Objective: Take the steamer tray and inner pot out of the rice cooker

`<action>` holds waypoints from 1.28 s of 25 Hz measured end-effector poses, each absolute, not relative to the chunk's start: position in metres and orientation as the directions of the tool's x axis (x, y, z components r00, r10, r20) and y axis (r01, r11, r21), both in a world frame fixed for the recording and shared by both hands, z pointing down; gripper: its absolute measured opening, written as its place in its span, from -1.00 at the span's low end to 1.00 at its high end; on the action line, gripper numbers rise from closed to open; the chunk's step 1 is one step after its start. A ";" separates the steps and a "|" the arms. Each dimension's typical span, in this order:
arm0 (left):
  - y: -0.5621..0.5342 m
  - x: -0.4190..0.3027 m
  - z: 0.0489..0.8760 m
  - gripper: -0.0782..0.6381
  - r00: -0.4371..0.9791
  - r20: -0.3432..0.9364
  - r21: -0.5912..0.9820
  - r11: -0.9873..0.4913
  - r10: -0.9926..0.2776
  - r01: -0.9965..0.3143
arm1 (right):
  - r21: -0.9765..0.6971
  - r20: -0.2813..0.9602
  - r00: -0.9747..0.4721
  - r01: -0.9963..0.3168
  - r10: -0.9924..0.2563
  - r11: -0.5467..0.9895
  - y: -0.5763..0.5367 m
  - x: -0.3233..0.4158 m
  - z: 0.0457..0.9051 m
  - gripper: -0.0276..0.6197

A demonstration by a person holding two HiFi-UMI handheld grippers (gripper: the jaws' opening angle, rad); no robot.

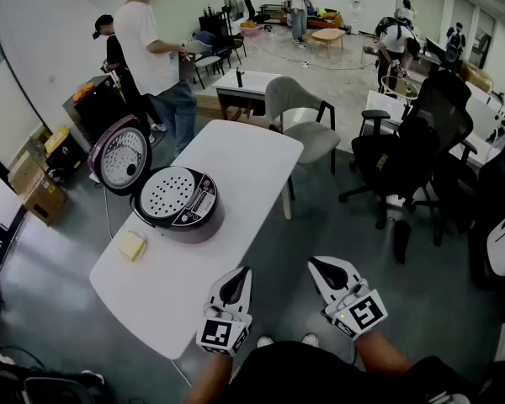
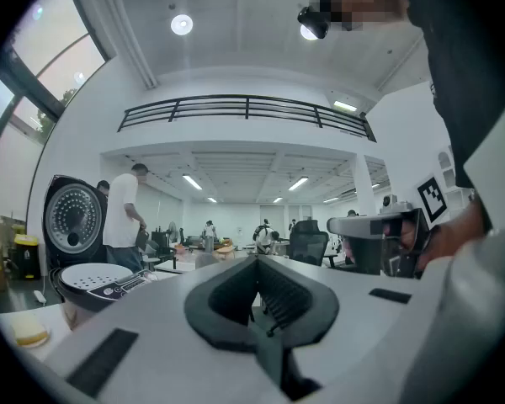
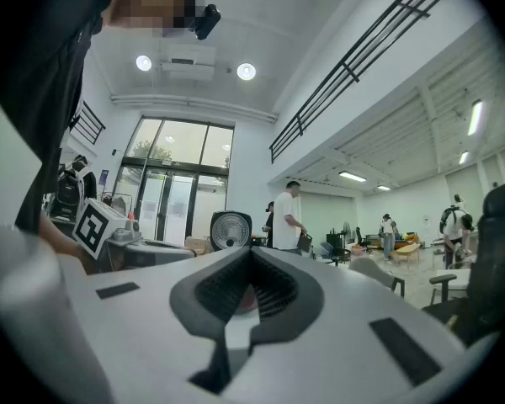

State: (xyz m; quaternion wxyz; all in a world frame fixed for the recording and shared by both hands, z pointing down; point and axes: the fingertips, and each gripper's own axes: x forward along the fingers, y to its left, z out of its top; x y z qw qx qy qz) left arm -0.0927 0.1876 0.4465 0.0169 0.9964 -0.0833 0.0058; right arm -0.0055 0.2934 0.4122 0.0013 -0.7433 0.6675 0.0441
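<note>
We hold the left gripper [image 1: 242, 274] and right gripper [image 1: 315, 264] level, jaws together on nothing, the open cooker [image 1: 189, 219] and its tray [image 1: 170, 194] ahead to their left, untouched; next, we judge, comes reaching forward and parting jaws at the tray's rim.

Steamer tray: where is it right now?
In the head view, the steamer tray sits in the top of the open rice cooker on the left part of the table, with the raised lid to its left and a yellow block in front.
</note>
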 end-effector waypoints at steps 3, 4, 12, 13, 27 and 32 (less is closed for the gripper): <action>0.182 -0.094 0.447 -0.79 0.986 0.017 0.035 -0.985 -0.166 -0.167 | 0.058 -0.065 0.107 -0.992 -0.992 -0.111 0.288 -0.007 0.412 -0.92; 0.180 -0.095 0.447 -0.79 0.986 0.017 0.036 -0.985 -0.167 -0.167 | 0.058 -0.066 0.108 -0.992 -0.992 -0.112 0.286 -0.008 0.412 -0.92; 0.160 -0.104 0.446 -0.79 0.985 0.009 0.035 -0.985 -0.171 -0.171 | 0.074 -0.072 0.125 -0.989 -0.990 -0.130 0.269 -0.012 0.410 -0.92; 0.158 -0.104 0.446 -0.79 0.985 0.007 0.037 -0.985 -0.171 -0.171 | 0.075 -0.071 0.127 -0.988 -0.989 -0.132 0.268 -0.012 0.410 -0.92; 0.118 -0.122 0.442 -0.72 0.977 0.016 0.000 -0.978 -0.211 -0.211 | 0.085 -0.050 0.114 -0.989 -0.992 -0.118 0.224 -0.022 0.419 -0.48; 0.090 -0.117 0.447 -0.17 0.952 0.026 0.006 -0.953 -0.304 -0.304 | 0.051 -0.079 0.157 -0.986 -0.984 -0.162 0.204 0.010 0.424 0.17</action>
